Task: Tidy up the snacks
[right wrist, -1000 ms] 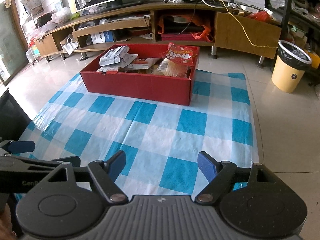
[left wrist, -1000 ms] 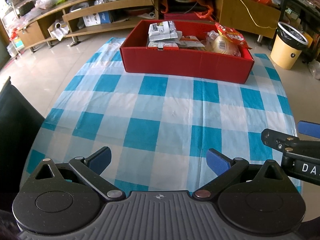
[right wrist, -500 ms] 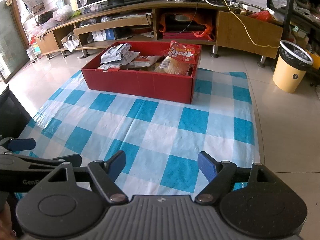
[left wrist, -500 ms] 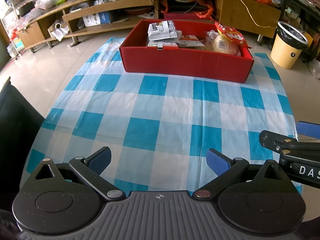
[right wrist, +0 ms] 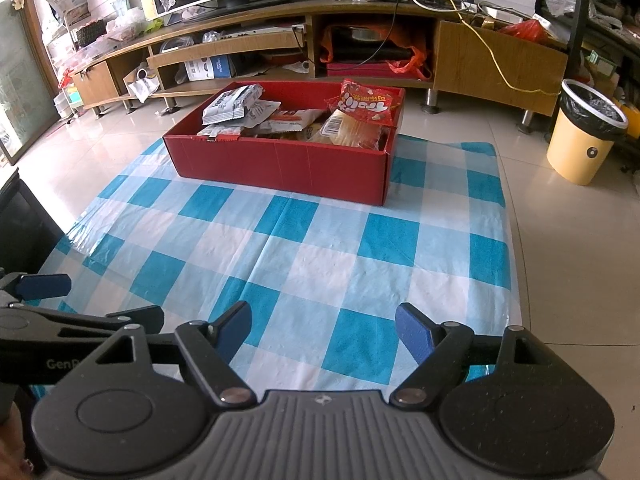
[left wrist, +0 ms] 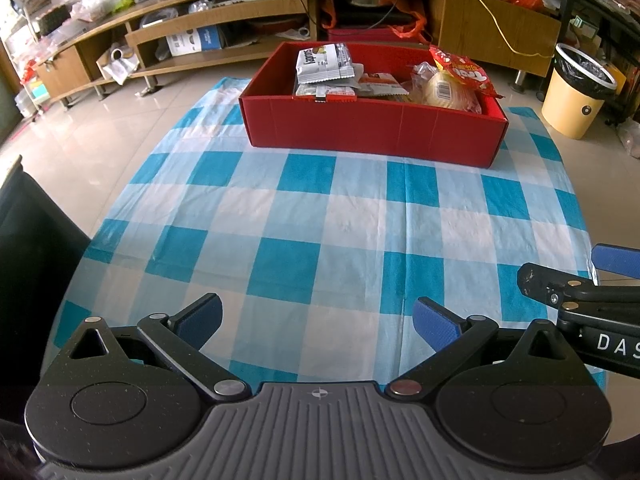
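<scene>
A red cardboard box [left wrist: 372, 132] [right wrist: 280, 164] sits at the far end of a blue-and-white checked cloth [left wrist: 320, 216] [right wrist: 304, 256]. Inside lie several snack packets: a white-and-grey bag [left wrist: 324, 63] [right wrist: 234, 104], a red bag [left wrist: 460, 70] [right wrist: 366, 104] and a pale yellow pack [left wrist: 444, 90] [right wrist: 348, 130]. My left gripper [left wrist: 318, 316] hovers open over the near cloth with nothing between its blue pads. My right gripper [right wrist: 324, 330] is likewise open and empty, beside the left one.
A yellow bin [left wrist: 576, 92] [right wrist: 584, 132] with a black liner stands on the tiled floor to the right. A long wooden TV cabinet [right wrist: 280, 36] with cluttered shelves runs behind the box. A dark object [left wrist: 28, 248] sits at the cloth's left edge.
</scene>
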Demonstrator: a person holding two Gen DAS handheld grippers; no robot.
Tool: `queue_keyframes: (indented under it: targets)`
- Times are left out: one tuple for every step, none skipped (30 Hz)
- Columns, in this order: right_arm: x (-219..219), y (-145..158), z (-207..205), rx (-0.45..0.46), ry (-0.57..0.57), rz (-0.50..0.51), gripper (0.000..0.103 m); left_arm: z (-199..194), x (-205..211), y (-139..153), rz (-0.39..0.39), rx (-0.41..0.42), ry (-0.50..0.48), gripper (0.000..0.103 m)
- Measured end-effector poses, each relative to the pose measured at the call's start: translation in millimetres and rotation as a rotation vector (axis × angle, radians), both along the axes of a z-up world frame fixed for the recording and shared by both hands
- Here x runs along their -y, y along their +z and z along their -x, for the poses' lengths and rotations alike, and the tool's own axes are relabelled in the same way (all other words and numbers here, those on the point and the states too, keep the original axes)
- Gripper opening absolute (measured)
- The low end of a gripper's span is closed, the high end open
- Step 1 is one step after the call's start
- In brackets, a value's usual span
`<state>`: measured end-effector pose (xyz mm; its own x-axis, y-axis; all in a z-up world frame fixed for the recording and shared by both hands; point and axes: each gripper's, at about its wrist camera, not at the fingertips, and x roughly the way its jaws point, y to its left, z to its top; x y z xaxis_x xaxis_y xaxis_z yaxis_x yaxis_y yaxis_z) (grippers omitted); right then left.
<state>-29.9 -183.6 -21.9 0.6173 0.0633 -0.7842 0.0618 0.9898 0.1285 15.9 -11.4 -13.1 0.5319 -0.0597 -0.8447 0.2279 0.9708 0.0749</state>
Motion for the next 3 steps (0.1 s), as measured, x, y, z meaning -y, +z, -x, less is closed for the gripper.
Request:
queue_keyframes:
  targets:
    - [0.2, 0.1, -0.1, 0.000, 0.000, 0.000, 0.079, -0.1, -0.1, -0.1, 0.000, -0.001, 0.000, 0.103]
    - [0.3, 0.1, 0.0, 0.000, -0.001, 0.000, 0.079, -0.3, -0.3, -0.4, 0.001, -0.004, 0.003, 0.103]
    - [0.3, -0.2, 0.1, 0.000, -0.003, -0.001, 0.079, -0.7, -0.9, -0.9, 0.001, -0.006, 0.007, 0.103]
